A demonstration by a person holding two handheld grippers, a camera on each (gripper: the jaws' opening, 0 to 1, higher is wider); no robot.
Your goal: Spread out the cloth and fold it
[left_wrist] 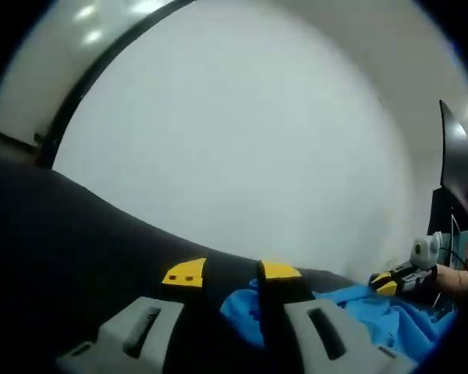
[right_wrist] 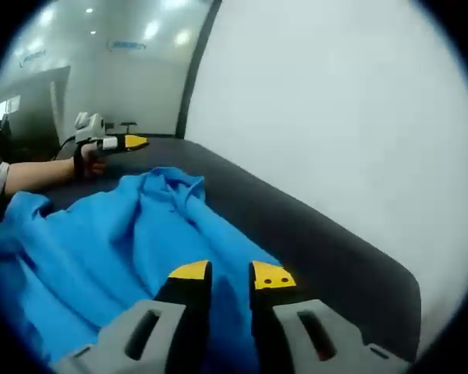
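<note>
A blue cloth [right_wrist: 101, 241] lies rumpled on a dark tabletop [right_wrist: 312, 234]. My right gripper [right_wrist: 231, 274] hovers low over the cloth's near edge, jaws slightly apart with blue fabric showing in the gap. In the left gripper view the cloth [left_wrist: 382, 319] spreads out to the right. One bunched corner of it lies between the jaws of my left gripper [left_wrist: 232, 272], which stands open. The right gripper [left_wrist: 394, 282] appears there in a hand at the cloth's far side. The left gripper [right_wrist: 121, 142] is seen in a hand beyond the cloth's far corner.
A white wall [left_wrist: 242, 132] rises just behind the dark tabletop [left_wrist: 78, 257]. A dark screen [left_wrist: 462, 175] stands to the right in the left gripper view, and dark screens [right_wrist: 31, 101] stand at the far left in the right gripper view. A forearm [right_wrist: 31, 175] reaches in there.
</note>
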